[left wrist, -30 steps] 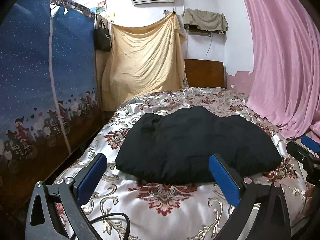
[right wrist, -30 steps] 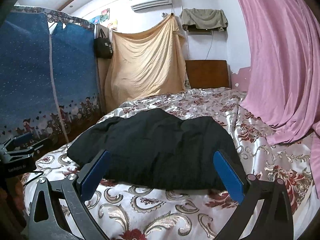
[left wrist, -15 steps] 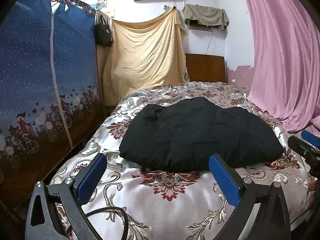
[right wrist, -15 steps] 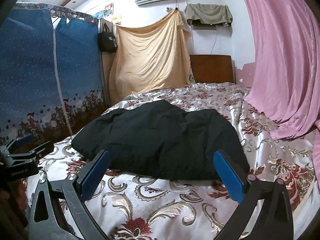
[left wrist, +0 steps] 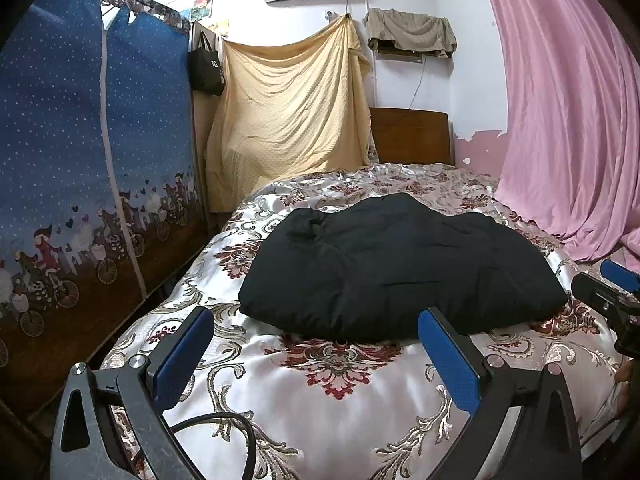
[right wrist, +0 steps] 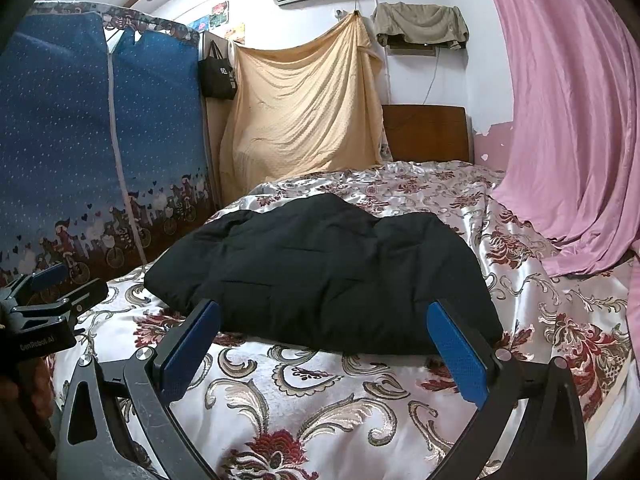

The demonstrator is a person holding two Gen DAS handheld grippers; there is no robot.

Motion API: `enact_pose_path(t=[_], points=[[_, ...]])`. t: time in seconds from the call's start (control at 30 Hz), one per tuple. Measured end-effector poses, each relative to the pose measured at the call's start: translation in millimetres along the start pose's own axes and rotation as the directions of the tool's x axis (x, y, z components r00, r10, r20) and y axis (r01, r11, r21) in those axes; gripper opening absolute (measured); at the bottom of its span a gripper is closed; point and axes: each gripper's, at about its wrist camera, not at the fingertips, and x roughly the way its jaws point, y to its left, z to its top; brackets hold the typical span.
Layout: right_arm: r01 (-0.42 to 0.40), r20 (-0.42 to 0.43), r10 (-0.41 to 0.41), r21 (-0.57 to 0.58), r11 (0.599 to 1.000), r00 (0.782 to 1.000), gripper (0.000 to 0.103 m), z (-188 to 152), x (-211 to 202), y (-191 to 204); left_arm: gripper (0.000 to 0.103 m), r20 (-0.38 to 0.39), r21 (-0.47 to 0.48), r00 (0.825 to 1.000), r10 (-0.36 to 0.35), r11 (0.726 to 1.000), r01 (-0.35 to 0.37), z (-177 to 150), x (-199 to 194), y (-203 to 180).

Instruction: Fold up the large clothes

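A black padded garment (left wrist: 396,268) lies folded into a thick rectangular bundle on the bed; it also shows in the right wrist view (right wrist: 324,272). My left gripper (left wrist: 316,354) is open and empty, held above the bed's near end, short of the garment's front edge. My right gripper (right wrist: 324,350) is open and empty, also just short of the garment's front edge. Each gripper appears at the edge of the other's view: the right gripper (left wrist: 618,284) and the left gripper (right wrist: 52,294).
The bed has a shiny floral bedspread (left wrist: 340,396) and a wooden headboard (left wrist: 410,134). A blue fabric wardrobe (left wrist: 88,152) stands on the left. A pink curtain (left wrist: 568,112) hangs on the right. A yellow sheet (left wrist: 288,108) hangs on the far wall.
Both grippers have drawn back from the garment and risen a little, so it sits farther off in both views. The garment has not moved. Both grippers stay open.
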Motion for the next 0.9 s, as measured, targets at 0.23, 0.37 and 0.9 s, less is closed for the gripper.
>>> enact_pose_path(t=[0.23, 0.37, 0.9], points=[[-0.001, -0.001, 0.001, 0.000, 1.000, 1.000, 0.101, -0.4, -0.1, -0.2, 0.103, 0.002, 0.001, 1.000, 0.002, 1.000, -0.002, 0.1, -1.3, 2.0], [-0.001, -0.001, 0.001, 0.001, 1.000, 1.000, 0.101, -0.6, -0.2, -0.2, 0.103, 0.002, 0.000, 1.000, 0.000, 1.000, 0.000, 0.0, -1.5, 2.2], [-0.003, -0.001, 0.003, 0.002, 1.000, 1.000, 0.101, -1.9, -0.5, -0.6, 0.103, -0.001, 0.004, 1.000, 0.001, 1.000, -0.001, 0.4, -1.4, 1.9]])
